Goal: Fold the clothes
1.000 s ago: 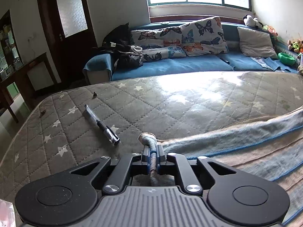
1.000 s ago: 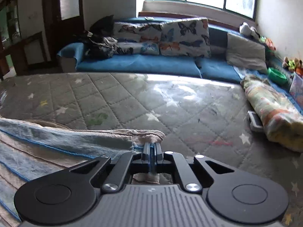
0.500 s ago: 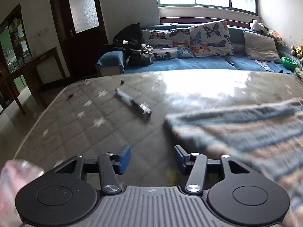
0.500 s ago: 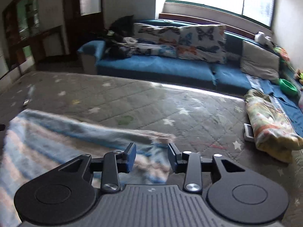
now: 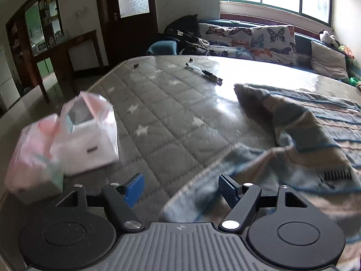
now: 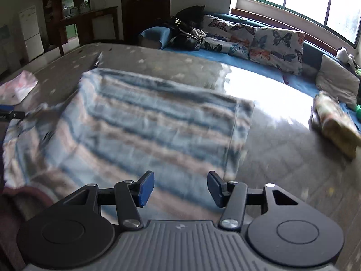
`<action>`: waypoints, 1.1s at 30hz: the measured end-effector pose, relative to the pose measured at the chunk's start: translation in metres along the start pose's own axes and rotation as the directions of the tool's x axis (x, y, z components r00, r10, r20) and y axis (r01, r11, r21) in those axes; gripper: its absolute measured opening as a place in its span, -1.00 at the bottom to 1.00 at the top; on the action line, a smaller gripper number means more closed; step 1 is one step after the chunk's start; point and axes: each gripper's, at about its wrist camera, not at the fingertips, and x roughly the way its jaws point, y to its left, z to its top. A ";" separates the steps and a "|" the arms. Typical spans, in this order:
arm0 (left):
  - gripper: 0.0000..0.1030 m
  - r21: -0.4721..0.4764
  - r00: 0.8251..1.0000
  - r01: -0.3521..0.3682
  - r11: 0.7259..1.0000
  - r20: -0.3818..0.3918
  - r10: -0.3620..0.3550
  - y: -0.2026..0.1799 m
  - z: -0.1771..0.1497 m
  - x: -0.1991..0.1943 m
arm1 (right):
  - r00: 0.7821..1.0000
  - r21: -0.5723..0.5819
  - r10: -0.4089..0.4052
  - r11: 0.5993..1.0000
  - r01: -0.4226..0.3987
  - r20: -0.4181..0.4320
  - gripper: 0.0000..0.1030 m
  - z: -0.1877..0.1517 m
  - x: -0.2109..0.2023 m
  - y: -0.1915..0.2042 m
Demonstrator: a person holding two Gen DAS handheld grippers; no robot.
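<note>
Left claw (image 5: 180,188): jaws spreading, nothing clamped; a blurred edge of the striped garment (image 5: 304,135) lies under and between the blue pads, not pressed by them. Right claw (image 6: 180,187): jaws likewise spreading, released, hanging over the near part of the same garment (image 6: 146,124).

Garment: one, blue and tan stripes, spread on the grey quilted mattress (image 5: 171,113), left side rumpled, one fold apparently laid.

Step in hand, judged: let go cleanly, then pick new corners. Advice: keep both claws clear of the cloth so the laid fold is not dragged; take the next grip at matching edges, and smooth the rumpled left side first.

Count, outward:
- claws, two
- striped garment, one
- pen (image 5: 204,72) on the mattress beyond the garment, one
- white and pink packets (image 5: 67,140) at the left mattress edge, number unclear through blur
- rolled patterned bundle (image 6: 336,126), right, one
- butterfly cushions (image 6: 266,43) on the blue sofa, at least two
</note>
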 end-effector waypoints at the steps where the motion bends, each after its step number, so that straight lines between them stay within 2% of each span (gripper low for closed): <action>1: 0.43 -0.001 1.000 0.009 1.000 0.000 -0.009 -0.001 -0.003 -0.001 | 1.000 0.001 -0.003 1.000 0.003 -0.002 0.03 -0.008 -0.002 0.003; 2: 0.42 0.000 1.000 0.021 1.000 -0.001 -0.021 -0.003 -0.005 -0.002 | 1.000 0.002 -0.008 1.000 0.008 -0.002 0.03 -0.015 -0.004 0.007; 3: 0.33 0.002 1.000 0.031 1.000 -0.002 -0.031 -0.004 -0.007 -0.002 | 1.000 0.005 -0.014 1.000 0.014 -0.001 0.04 -0.021 -0.005 0.009; 4: 0.14 0.004 0.999 0.041 0.999 -0.005 -0.041 -0.007 -0.009 -0.001 | 1.000 0.008 -0.020 1.000 0.020 0.001 0.04 -0.027 -0.006 0.012; 5: 0.05 0.009 0.999 0.052 0.999 -0.004 -0.052 -0.008 -0.011 -0.002 | 1.000 0.012 -0.025 1.000 0.025 0.004 0.04 -0.032 -0.008 0.014; 6: -0.15 0.015 0.998 0.063 0.998 0.002 -0.063 -0.010 -0.013 -0.003 | 1.000 0.017 -0.029 0.999 0.029 0.009 0.04 -0.038 -0.010 0.016; 7: -0.47 0.026 0.997 0.070 0.997 0.009 -0.071 -0.013 -0.015 -0.004 | 0.999 0.021 -0.034 0.999 0.033 0.013 0.04 -0.043 -0.012 0.018; 9: -0.79 0.035 0.996 0.090 0.995 0.015 -0.090 -0.018 -0.016 -0.007 | 0.999 0.030 -0.041 0.999 0.040 0.021 0.08 -0.050 -0.015 0.019; 10: -0.83 0.032 0.996 0.090 0.995 0.016 -0.090 -0.019 -0.016 -0.008 | 0.999 0.041 -0.042 0.998 0.041 0.023 0.10 -0.053 -0.015 0.019; 14: -0.86 -0.007 0.997 0.042 0.999 0.060 -0.042 -0.017 -0.019 -0.034 | 0.997 0.073 -0.075 0.995 0.074 0.021 0.10 -0.064 -0.016 0.016; 17: -0.86 -0.031 0.997 0.006 0.999 0.076 -0.003 -0.011 -0.026 -0.061 | 0.997 0.086 -0.079 0.993 0.077 0.021 0.21 -0.072 -0.018 0.013; 18: -0.85 -0.033 0.998 -0.008 0.999 0.068 0.010 -0.009 -0.029 -0.064 | 0.997 0.089 -0.077 0.993 0.075 0.024 0.29 -0.075 -0.019 0.012; 21: -0.85 -0.039 1.000 -0.031 0.999 0.004 0.031 -0.008 -0.037 -0.059 | 0.997 0.100 -0.071 0.993 0.067 0.032 0.29 -0.077 -0.020 0.009; 23: -0.84 -0.035 0.999 -0.038 0.999 -0.007 0.037 -0.009 -0.039 -0.058 | 0.997 0.102 -0.068 0.993 0.064 0.036 0.29 -0.078 -0.020 0.008; 26: -0.67 -0.018 0.997 -0.071 0.997 -0.027 0.071 -0.010 -0.040 -0.053 | 0.997 0.078 -0.070 0.995 0.067 0.037 0.30 -0.079 -0.021 0.010; 28: -0.47 -0.012 0.994 -0.101 0.995 -0.039 0.101 -0.009 -0.042 -0.052 | 0.997 0.078 -0.069 0.995 0.066 0.037 0.31 -0.081 -0.021 0.010; 31: -0.37 -0.012 0.991 -0.132 0.991 -0.033 0.131 -0.004 -0.042 -0.055 | 0.997 0.075 -0.071 0.995 0.068 0.035 0.31 -0.083 -0.026 0.012; 32: -0.28 -0.017 0.990 -0.141 0.990 -0.021 0.141 -0.003 -0.041 -0.059 | 0.997 0.072 -0.072 0.995 0.069 0.034 0.31 -0.083 -0.027 0.013; 33: -0.10 -0.023 0.988 -0.153 0.988 -0.006 0.153 -0.001 -0.039 -0.063 | 0.997 0.067 -0.071 0.995 0.069 0.035 0.31 -0.083 -0.029 0.015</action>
